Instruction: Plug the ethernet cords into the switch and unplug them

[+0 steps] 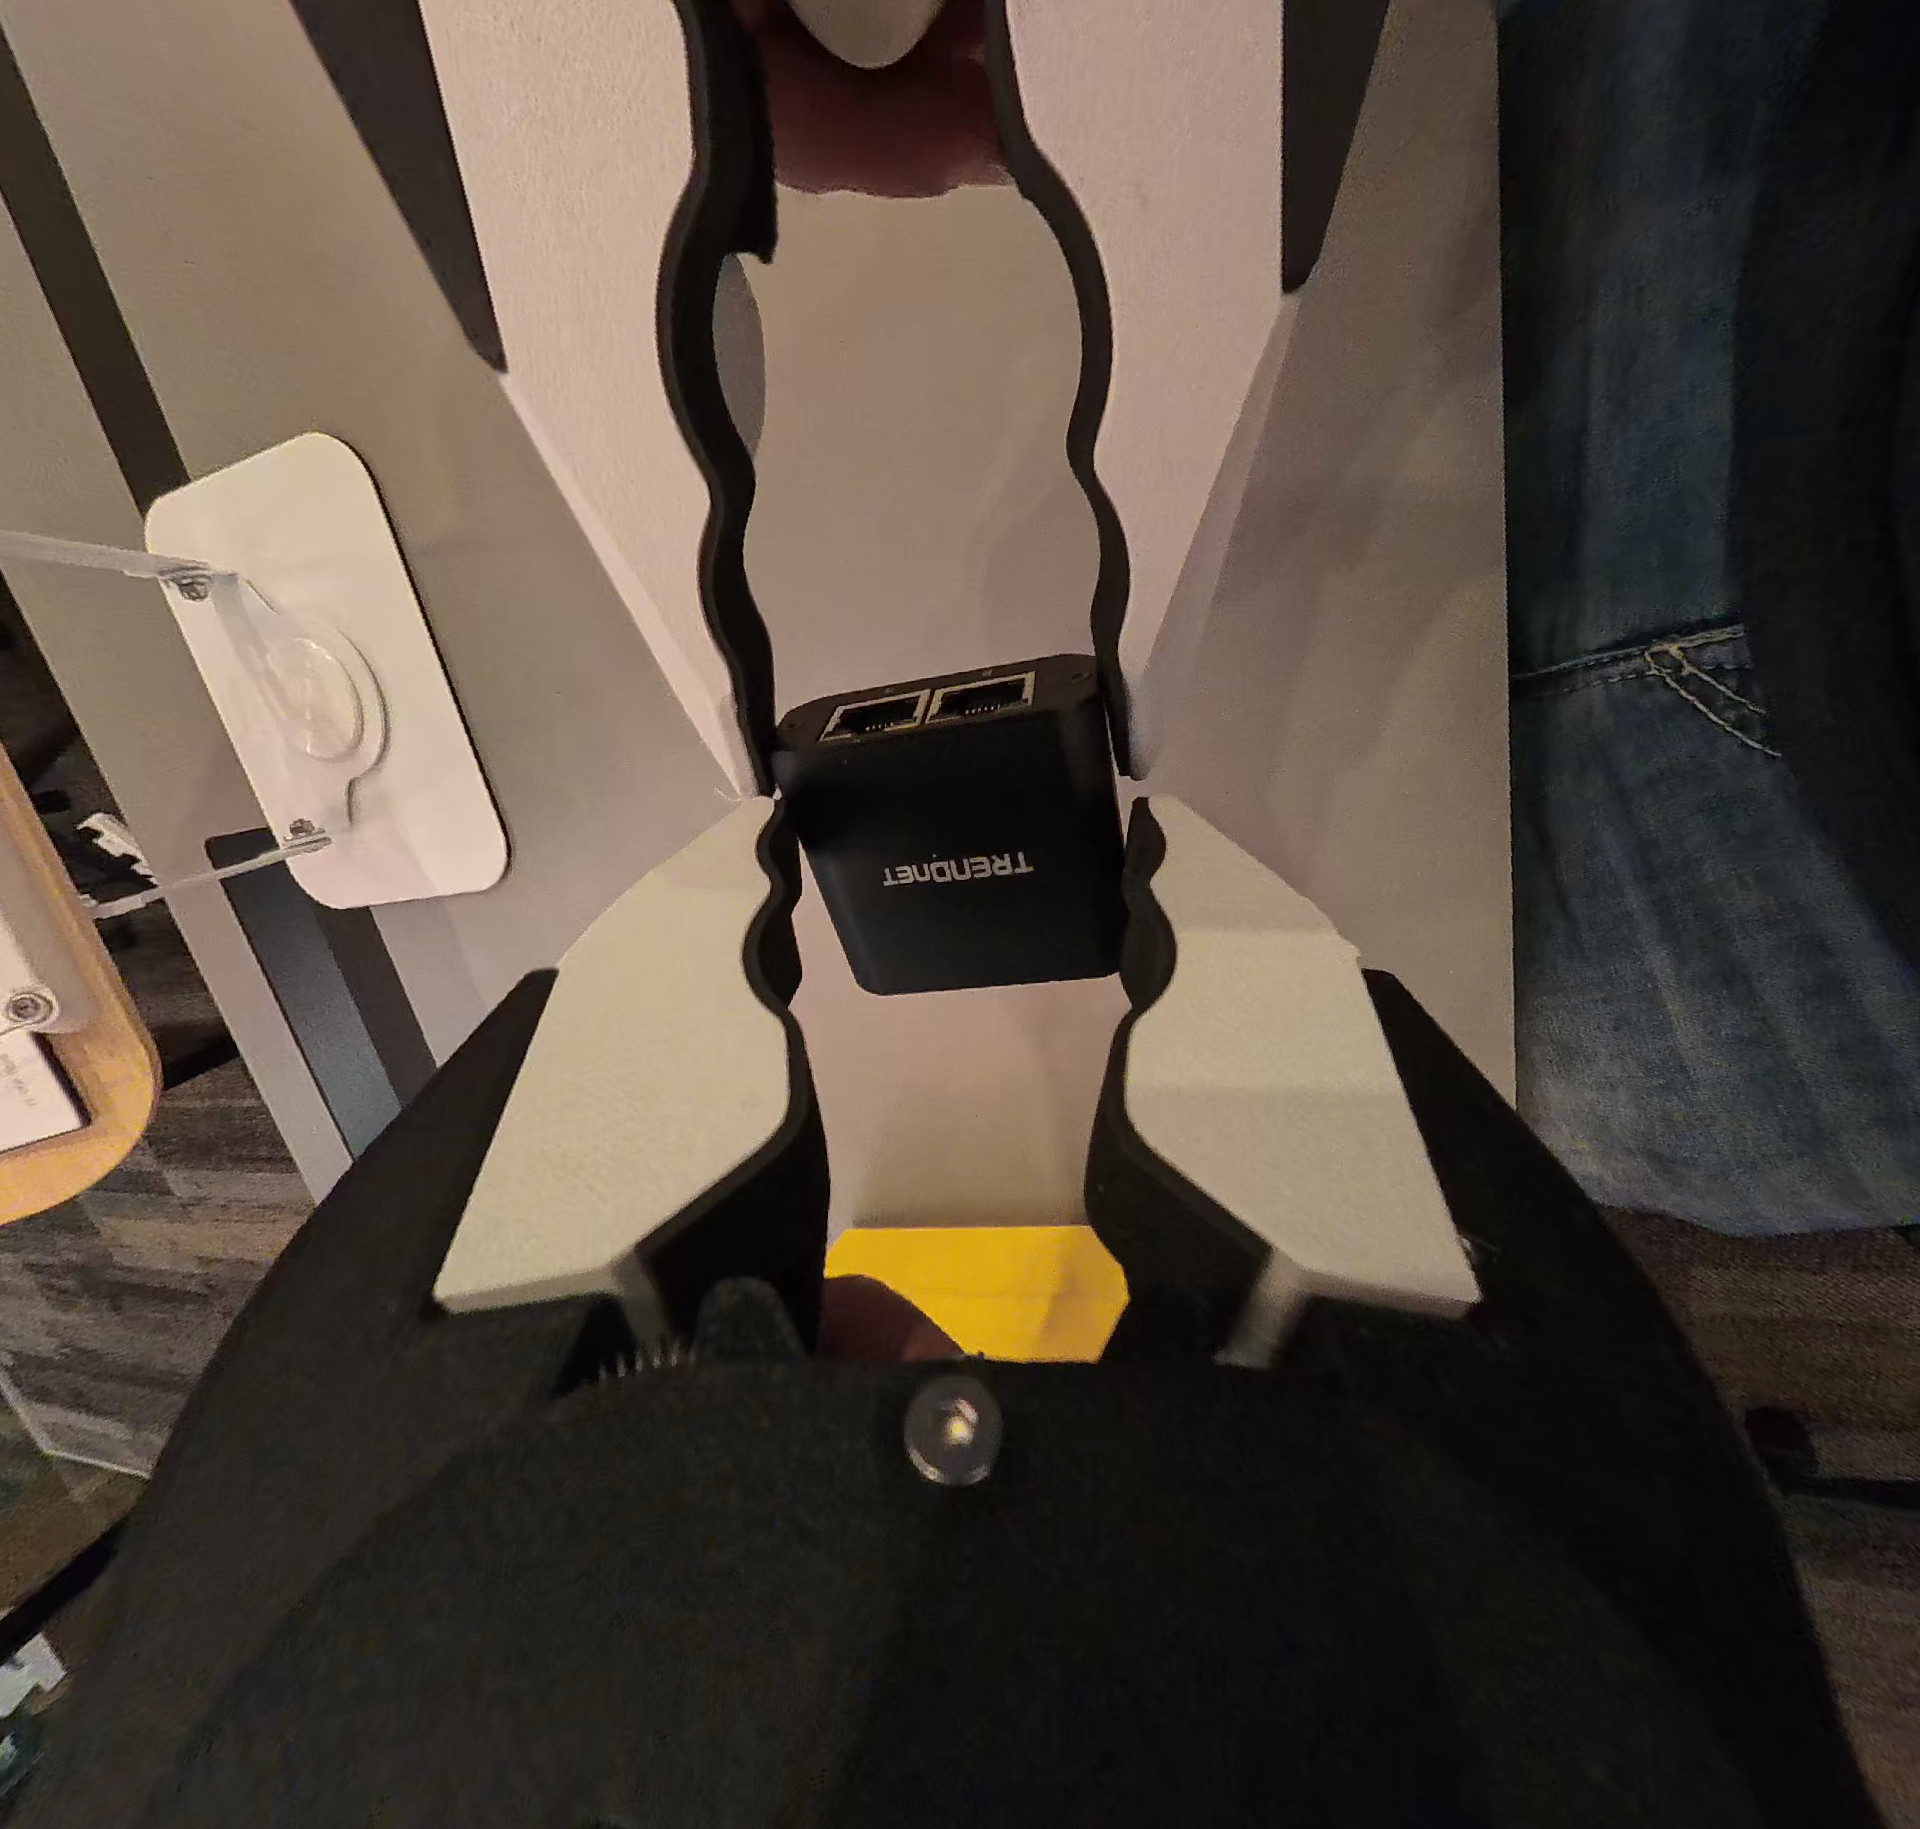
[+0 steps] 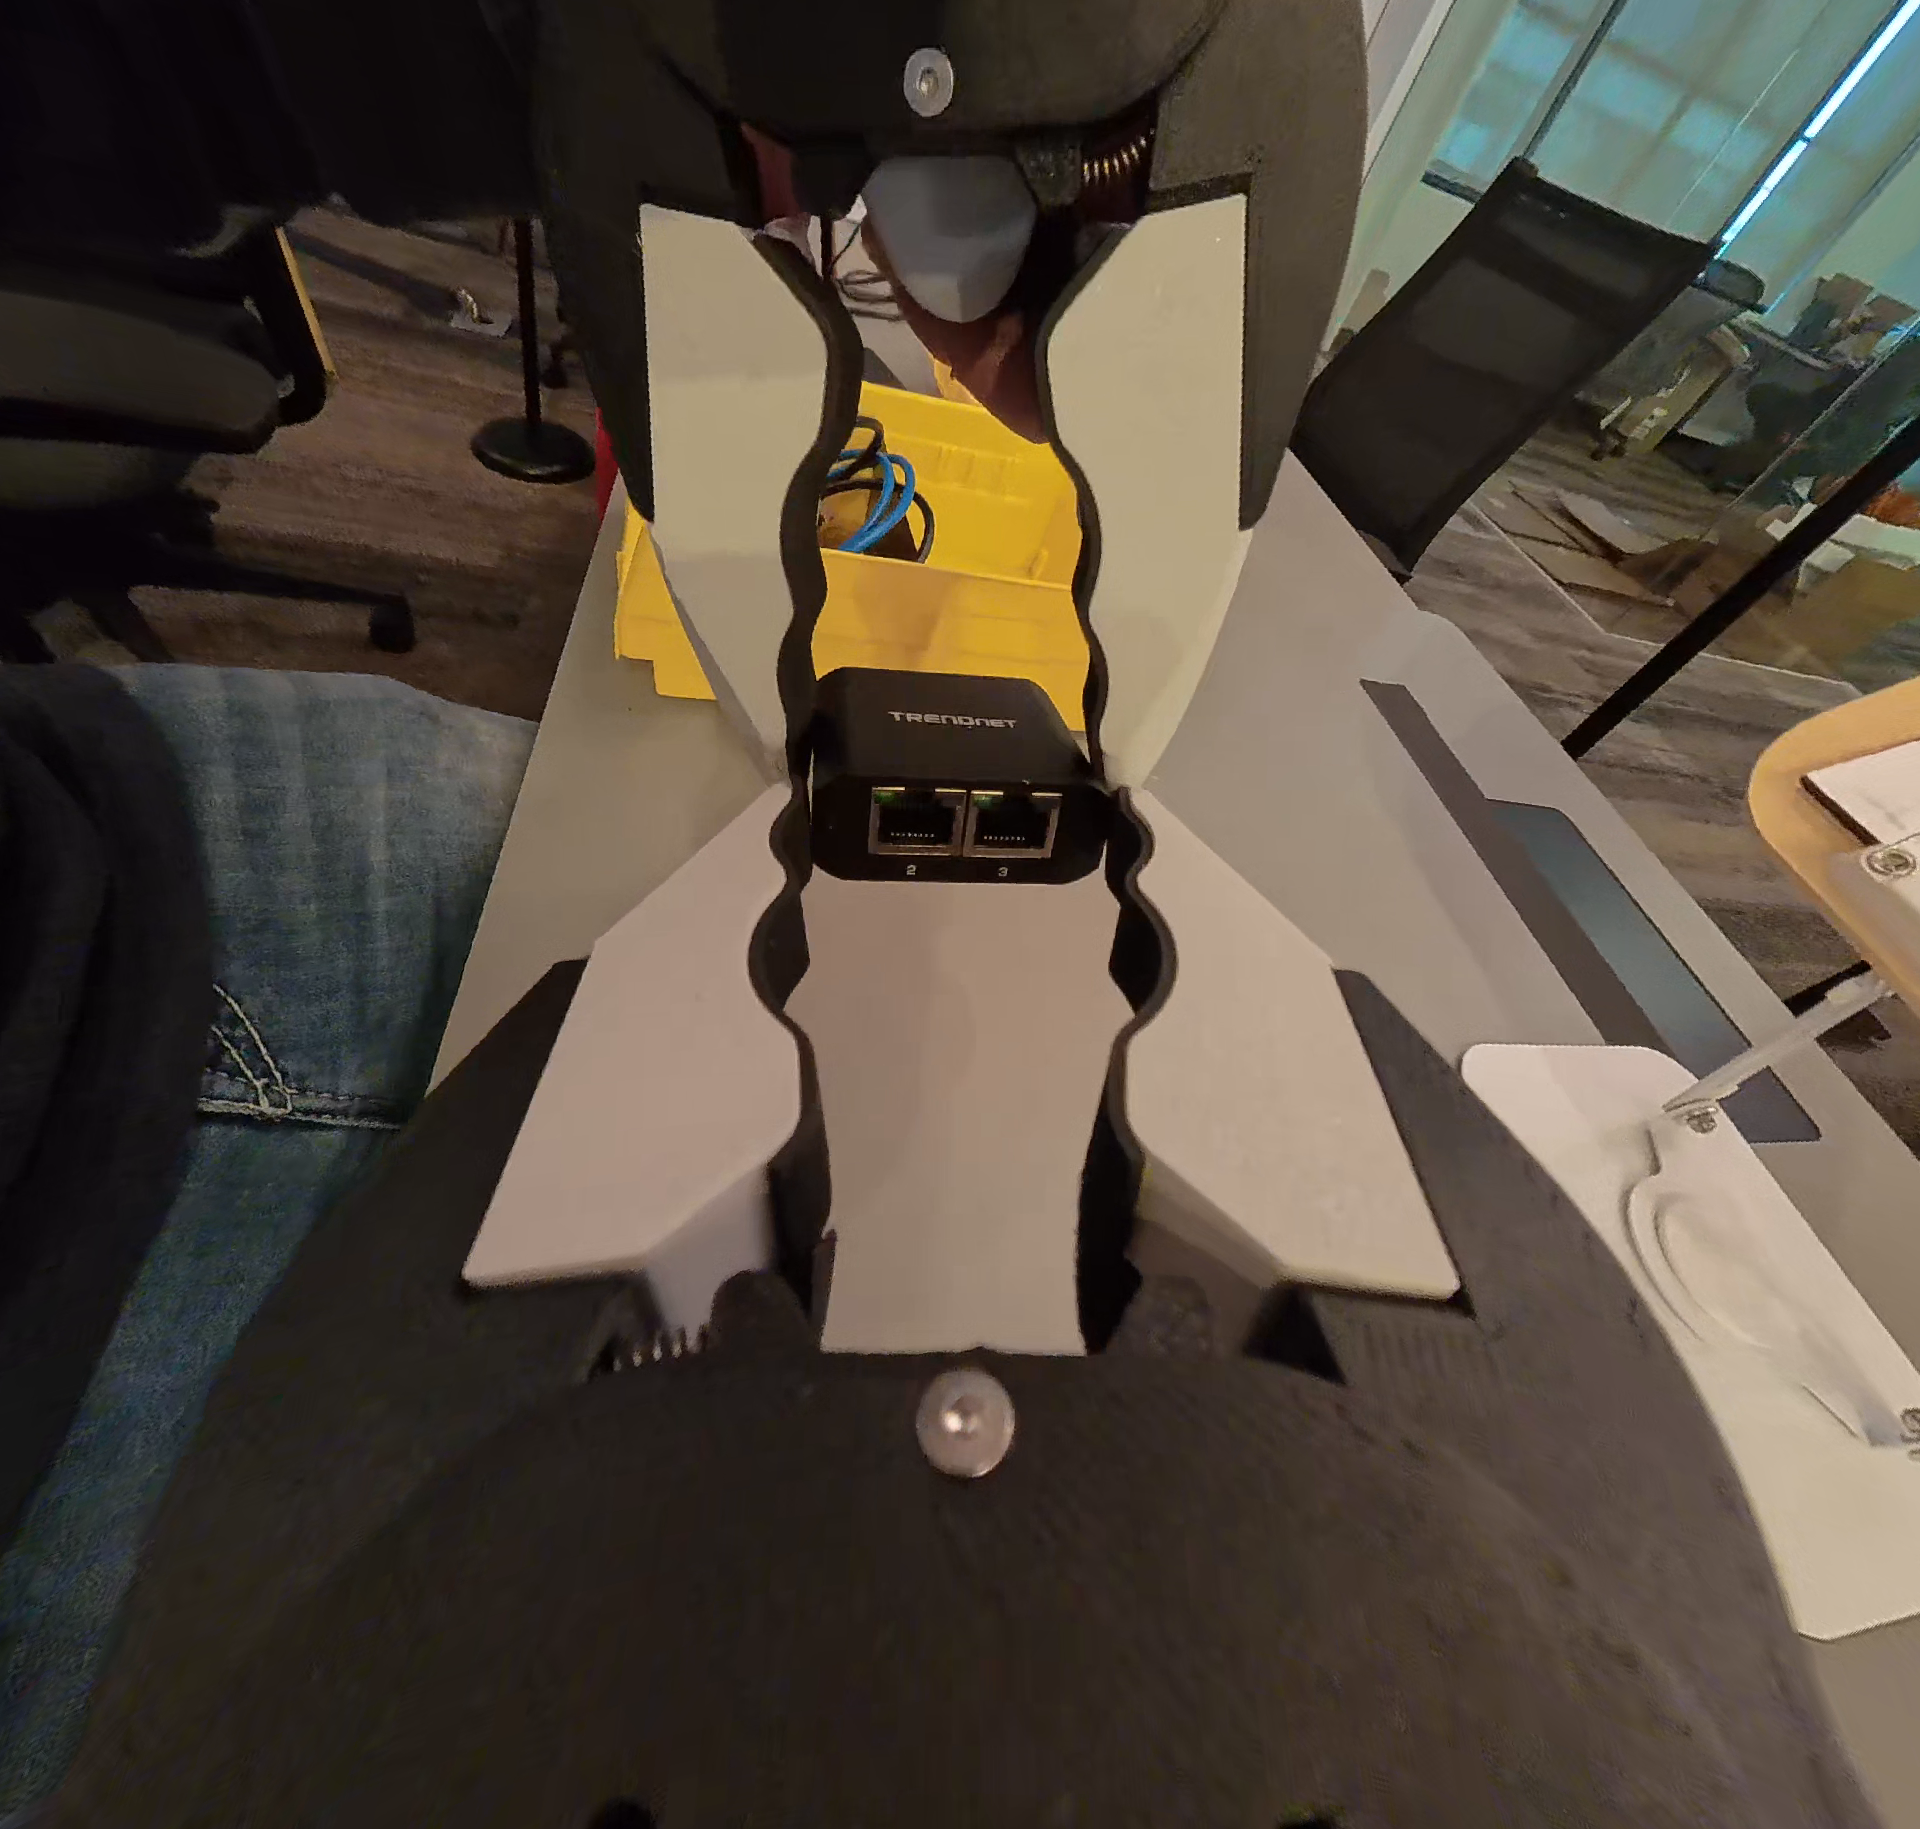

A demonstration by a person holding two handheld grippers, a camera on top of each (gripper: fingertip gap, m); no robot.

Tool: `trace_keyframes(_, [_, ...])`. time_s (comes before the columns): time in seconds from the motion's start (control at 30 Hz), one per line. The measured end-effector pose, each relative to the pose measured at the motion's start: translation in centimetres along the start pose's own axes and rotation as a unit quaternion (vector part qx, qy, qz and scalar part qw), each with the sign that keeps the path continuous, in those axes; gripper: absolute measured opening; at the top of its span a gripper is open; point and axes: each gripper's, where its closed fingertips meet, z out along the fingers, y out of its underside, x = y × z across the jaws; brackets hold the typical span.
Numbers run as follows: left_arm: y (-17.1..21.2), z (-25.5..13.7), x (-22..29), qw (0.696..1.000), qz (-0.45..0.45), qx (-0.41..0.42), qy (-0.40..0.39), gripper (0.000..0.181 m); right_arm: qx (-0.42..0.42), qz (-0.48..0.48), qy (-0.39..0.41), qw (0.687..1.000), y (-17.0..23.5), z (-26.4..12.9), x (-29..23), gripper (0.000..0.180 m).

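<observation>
Switch (image 1: 956, 823) sits at frame centre on the grey table (image 1: 914, 491), flanked by both grippers from opposite ends; left gripper (image 1: 951, 823) and right gripper (image 2: 961, 823) each look closed on its sides, likely steadying it; ports (image 2: 961, 821) empty; blue cords (image 2: 883, 491) wait in the yellow bin (image 2: 935, 616) above.

Switch (image 2: 951, 771) on the table (image 2: 1299, 740) between the fingertips of two grippers facing each other, right gripper (image 2: 951, 823) at its port side, left gripper (image 1: 951, 813) opposite, bin (image 2: 935, 574) behind the switch holding coiled cords (image 2: 883, 491), flat plate (image 2: 1662, 1312) on the table to the right, person's leg (image 2: 312, 896) left of the table
</observation>
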Motion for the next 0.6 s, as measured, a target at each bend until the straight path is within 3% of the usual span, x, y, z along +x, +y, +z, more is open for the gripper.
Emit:
trace_keyframes(0.37, [-1.0, -0.3, -0.9, 0.998, -0.030, 0.050, -0.010, 0.057, 0.041, 0.033, 0.021, 0.998, -0.2, -1.3, 0.9, 0.054])
trace_keyframes(0.6, [-1.0, -0.2, -1.1, 0.984, -0.099, 0.143, -0.027, 0.073, 0.070, 0.044, 0.028, 0.996, -0.6, -2.8, 1.2, 0.054])
